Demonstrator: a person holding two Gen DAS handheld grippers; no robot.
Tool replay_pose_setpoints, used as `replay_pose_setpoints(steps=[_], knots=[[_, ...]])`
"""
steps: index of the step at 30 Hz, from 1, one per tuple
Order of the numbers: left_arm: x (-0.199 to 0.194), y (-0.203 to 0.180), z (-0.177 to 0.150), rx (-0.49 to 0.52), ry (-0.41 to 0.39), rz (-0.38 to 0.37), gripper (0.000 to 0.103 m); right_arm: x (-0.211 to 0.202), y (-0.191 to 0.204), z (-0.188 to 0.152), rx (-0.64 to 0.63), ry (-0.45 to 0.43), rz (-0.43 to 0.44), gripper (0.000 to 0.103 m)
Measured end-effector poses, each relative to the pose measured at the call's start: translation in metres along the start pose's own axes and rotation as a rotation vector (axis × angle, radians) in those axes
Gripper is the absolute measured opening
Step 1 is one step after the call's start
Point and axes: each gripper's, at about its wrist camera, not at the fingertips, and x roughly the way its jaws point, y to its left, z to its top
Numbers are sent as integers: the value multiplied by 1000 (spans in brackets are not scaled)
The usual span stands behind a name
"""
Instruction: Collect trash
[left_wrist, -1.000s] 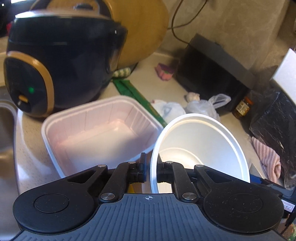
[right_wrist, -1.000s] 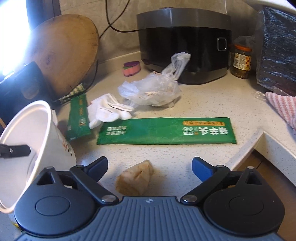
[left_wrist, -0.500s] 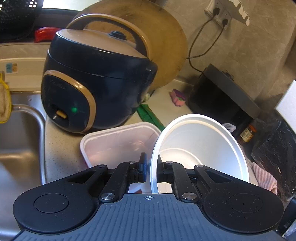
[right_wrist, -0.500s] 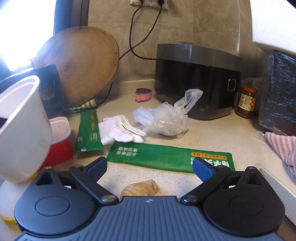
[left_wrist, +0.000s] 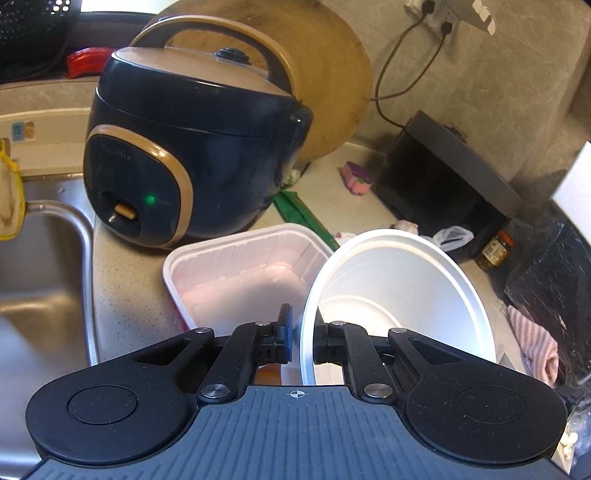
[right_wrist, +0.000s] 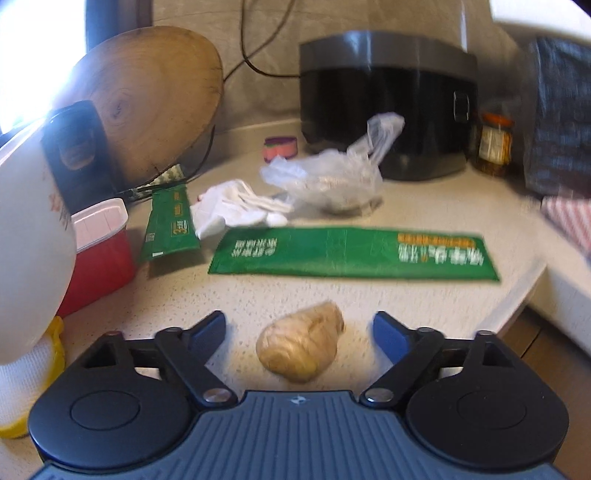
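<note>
My left gripper (left_wrist: 302, 332) is shut on the rim of a white paper bowl (left_wrist: 399, 295), held tilted above the counter; the same bowl (right_wrist: 29, 258) fills the left edge of the right wrist view. Behind it sits a red tub with a white inside (left_wrist: 243, 273), also seen as the red tub (right_wrist: 103, 243). My right gripper (right_wrist: 299, 328) hangs low over a crumpled beige wad (right_wrist: 301, 350); its jaws are closing, the wad lies between them, and the pads do not touch it. Further back lie a long green wrapper (right_wrist: 351, 254), a short green wrapper (right_wrist: 170, 225), white gloves (right_wrist: 240, 206) and a clear plastic bag (right_wrist: 332, 177).
A dark rice cooker (left_wrist: 192, 147) stands by the steel sink (left_wrist: 40, 280), a round wooden board (right_wrist: 155, 99) leans on the wall, and a black appliance (right_wrist: 388, 107) and a jar (right_wrist: 495, 147) stand at the back. A striped cloth (right_wrist: 569, 218) lies right, near the counter edge (right_wrist: 524, 291).
My right gripper has sunk toward the beige wad and its jaws have narrowed around it. The left gripper lifted the bowl a little and then kept still.
</note>
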Motion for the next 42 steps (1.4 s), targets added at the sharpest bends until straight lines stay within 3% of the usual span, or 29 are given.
replay_pose_setpoints(steps=[1, 2, 3, 8, 10, 14, 21, 22, 25, 26, 29, 36, 39, 40, 42], knots=[[0, 0, 0, 3, 2, 1, 12, -1, 0, -1, 5, -10, -10, 70], [-1, 0, -1, 6, 3, 2, 12, -2, 0, -2, 3, -11, -15, 53], [-1, 0, -1, 9, 4, 2, 12, -3, 0, -1, 3, -10, -9, 48], [-3, -1, -1, 25, 3, -5, 12, -16, 4, 5, 17, -7, -11, 45], [-4, -3, 0, 32, 1, -11, 12, -27, 6, 9, 25, -27, 6, 31], [-5, -7, 2, 50, -7, -32, 12, -49, 11, 20, 14, -76, 19, 23], [-5, -8, 2, 59, -5, -54, 12, -54, 20, 22, -37, -123, -10, 23], [-6, -7, 2, 58, -5, -55, 12, -56, 21, 19, -48, -132, -14, 29], [-6, -5, 2, 51, -8, -57, 12, -63, 28, 5, -124, -162, -45, 69], [-6, -4, 2, 49, -7, -58, 12, -64, 31, 1, -151, -163, -46, 71], [-7, -2, 2, 38, -9, -56, 12, -59, 36, -6, -190, -136, -32, 71], [-16, 10, 5, 19, -30, -24, 12, -23, 47, 4, -138, -42, 54, 73], [-22, 18, 6, 12, -37, 1, 12, -5, 53, 6, -140, -21, 24, 73], [-23, 21, 6, 9, -40, 10, 12, 0, 52, 7, -128, -11, 18, 69], [-27, 27, 7, 2, -45, 29, 12, 8, 49, 11, -107, 16, -11, 50]])
